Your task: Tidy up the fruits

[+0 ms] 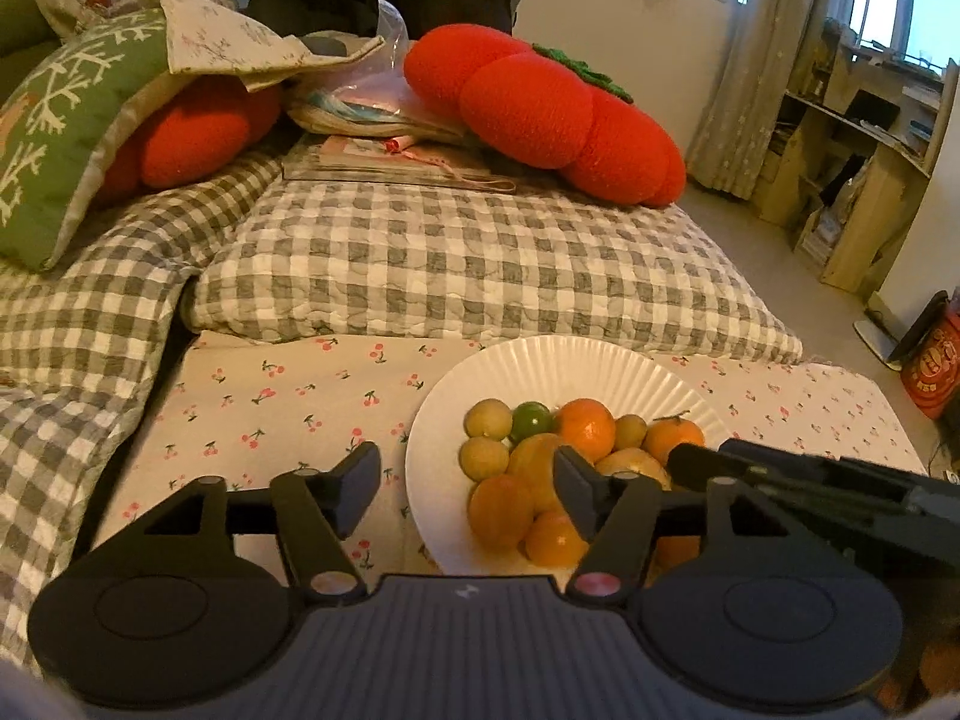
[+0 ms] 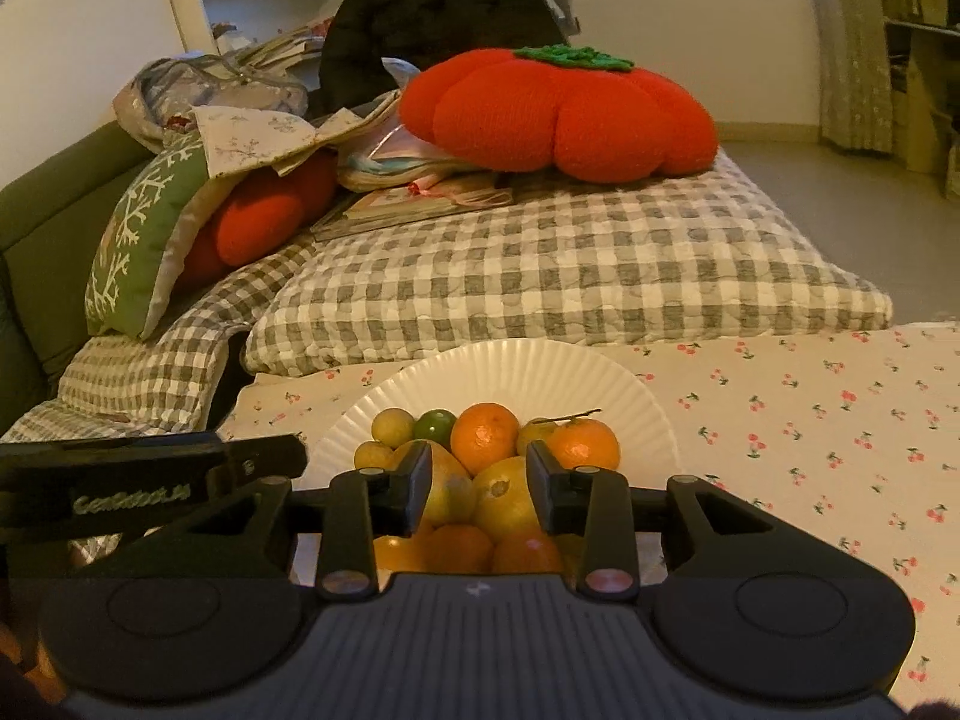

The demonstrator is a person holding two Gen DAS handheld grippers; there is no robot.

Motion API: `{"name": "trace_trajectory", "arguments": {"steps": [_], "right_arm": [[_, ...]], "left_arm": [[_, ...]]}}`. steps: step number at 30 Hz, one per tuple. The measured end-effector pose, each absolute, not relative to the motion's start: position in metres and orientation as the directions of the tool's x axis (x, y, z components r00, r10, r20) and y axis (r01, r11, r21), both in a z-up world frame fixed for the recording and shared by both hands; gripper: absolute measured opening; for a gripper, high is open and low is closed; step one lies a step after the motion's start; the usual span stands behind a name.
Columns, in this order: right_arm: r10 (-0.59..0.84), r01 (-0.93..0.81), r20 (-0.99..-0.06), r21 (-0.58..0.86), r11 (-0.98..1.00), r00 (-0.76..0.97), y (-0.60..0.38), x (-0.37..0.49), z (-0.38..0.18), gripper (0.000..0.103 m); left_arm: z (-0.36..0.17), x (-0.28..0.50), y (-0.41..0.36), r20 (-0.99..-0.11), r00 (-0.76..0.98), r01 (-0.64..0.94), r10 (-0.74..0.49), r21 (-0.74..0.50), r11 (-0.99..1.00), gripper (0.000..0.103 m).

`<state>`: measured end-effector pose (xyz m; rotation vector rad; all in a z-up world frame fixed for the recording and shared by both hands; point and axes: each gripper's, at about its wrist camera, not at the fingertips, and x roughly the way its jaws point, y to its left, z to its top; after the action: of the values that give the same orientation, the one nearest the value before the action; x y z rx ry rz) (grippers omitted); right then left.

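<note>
A white ribbed plate sits on a cherry-print cloth and holds a heap of fruit: oranges, a green lime, small yellow-green fruits and a large lemon. My left gripper is open over the plate's near left rim, with nothing held. My right gripper hovers just above the heap, its jaws a little apart and the yellow fruits showing in the gap, none gripped. Each gripper's black body shows in the other's view, the right one and the left one.
The cherry-print cloth spreads left and right of the plate. Behind it lies a grey checked quilted cushion, topped by a red tomato-shaped pillow, books and a green pillow. Shelves and a red bag stand on the floor at the right.
</note>
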<state>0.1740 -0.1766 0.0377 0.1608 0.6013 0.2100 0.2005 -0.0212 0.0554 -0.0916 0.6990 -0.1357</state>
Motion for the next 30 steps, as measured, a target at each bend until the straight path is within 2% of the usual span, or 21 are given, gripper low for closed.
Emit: {"name": "trace_trajectory", "arguments": {"steps": [4,11,18,25,30], "right_arm": [[0.239,-0.116,-0.533,0.255,0.960,0.812,-0.187,0.164,0.045,0.033],[0.239,-0.115,-0.527,0.257,0.960,0.816,-0.176,0.135,0.052,0.035],[0.212,-0.140,-0.509,0.176,0.974,0.834,-0.150,0.095,0.055,0.039],[0.150,-0.124,-0.489,0.084,0.989,0.859,-0.137,0.067,0.057,0.072],[0.092,-0.052,-0.504,0.093,0.994,0.859,-0.145,0.052,0.051,0.091]], "left_arm": [[0.055,0.178,-0.010,-0.627,0.761,0.083,-0.164,-0.156,0.984,0.075],[0.053,0.130,0.002,-0.612,0.777,0.054,-0.144,-0.163,0.985,0.084],[0.058,0.096,0.006,-0.587,0.806,0.028,-0.072,-0.083,0.996,0.097],[0.047,0.077,0.012,-0.614,0.789,0.007,-0.035,-0.047,0.999,0.097],[0.045,0.064,0.013,-0.625,0.780,0.000,-0.028,-0.044,0.999,0.097]]}}
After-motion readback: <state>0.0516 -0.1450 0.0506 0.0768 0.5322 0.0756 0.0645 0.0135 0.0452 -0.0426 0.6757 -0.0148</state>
